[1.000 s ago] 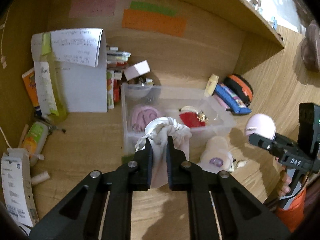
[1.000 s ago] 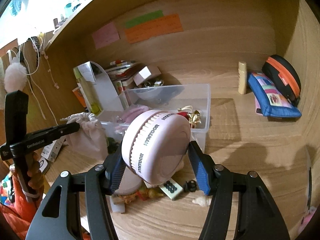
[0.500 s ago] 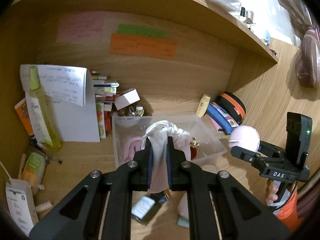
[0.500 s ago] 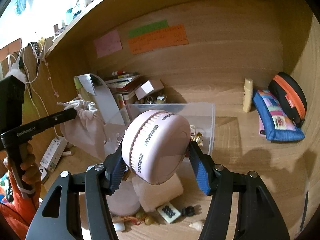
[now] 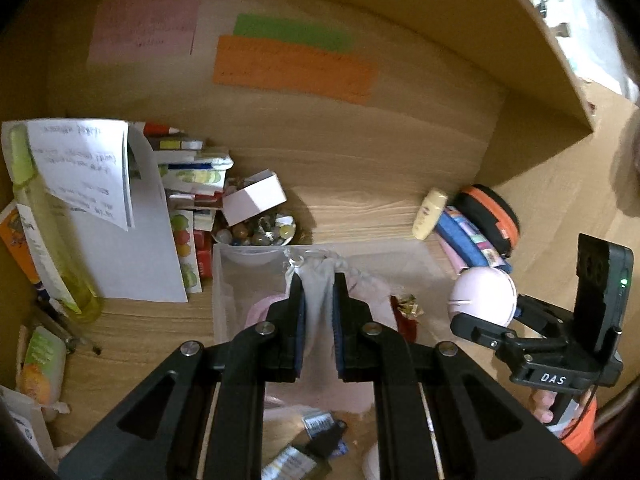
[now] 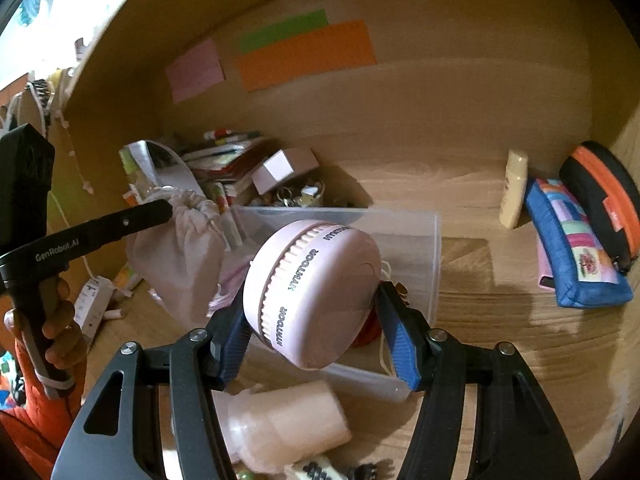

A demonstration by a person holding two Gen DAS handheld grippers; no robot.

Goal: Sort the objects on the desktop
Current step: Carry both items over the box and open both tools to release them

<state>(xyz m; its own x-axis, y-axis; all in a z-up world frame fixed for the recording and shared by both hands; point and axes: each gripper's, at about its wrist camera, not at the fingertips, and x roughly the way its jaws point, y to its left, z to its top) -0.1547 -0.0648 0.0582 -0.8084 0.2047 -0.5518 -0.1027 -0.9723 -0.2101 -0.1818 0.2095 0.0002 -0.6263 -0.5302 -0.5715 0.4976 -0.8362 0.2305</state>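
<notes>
1. Closest in the left wrist view, the left gripper is clamped tight on the gathered neck of a white drawstring pouch, which hangs between the two dark pads over the clear plastic bin.
2. Closest in the right wrist view, the right gripper is clamped on a round pink device lettered "HYNTOOR", its blue pads pressing on opposite sides; the device tilts and sits above the near edge of the bin.
3. Below it on the wooden desk lies a pale pink cylinder, just in front of the bin.
4. To the left of that view, a hand grips the handle of the left gripper, and the pouch dangles beside the bin's left wall.
5. Inside the bin lie something pink and a red item with gold trim.
6. Behind the bin sit a small dish of marbles, a white box and stacked books.
7. To the right lie a cream tube, a blue pouch and a black and orange case.
8. On the back wall hang pink, green and orange notes.
</notes>
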